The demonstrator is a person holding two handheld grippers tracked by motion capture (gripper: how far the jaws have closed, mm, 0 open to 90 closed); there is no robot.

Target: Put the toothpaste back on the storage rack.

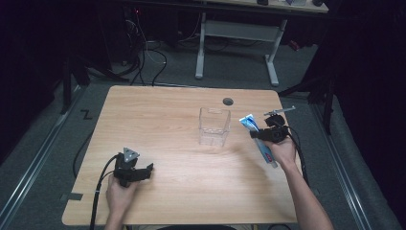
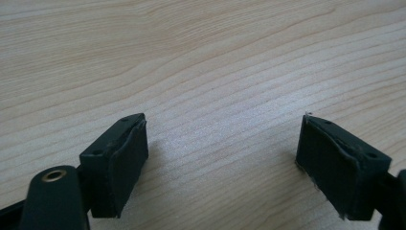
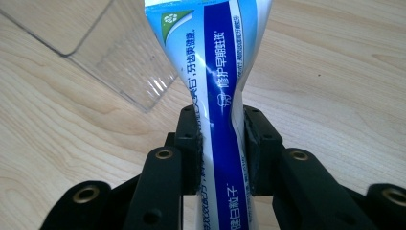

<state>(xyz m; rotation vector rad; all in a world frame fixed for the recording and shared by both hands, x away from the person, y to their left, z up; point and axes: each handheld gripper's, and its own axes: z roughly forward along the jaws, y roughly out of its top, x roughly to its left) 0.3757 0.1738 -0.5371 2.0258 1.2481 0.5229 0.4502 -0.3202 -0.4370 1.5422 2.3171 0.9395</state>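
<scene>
Pinching a toothpaste tube (image 3: 221, 96) at mid-length, the right claw (image 3: 222, 148) holds it near the right edge of the tabletop (image 1: 182, 191), just beside a clear box (image 1: 214, 126). Left claw (image 2: 222, 165): released, jaws wide apart, low over bare wood.

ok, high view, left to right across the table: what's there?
Left tongs, open over bare wood → clear plastic container, standing upright mid-table → toothpaste tube, clamped in the right tongs near the table's right edge.
</scene>
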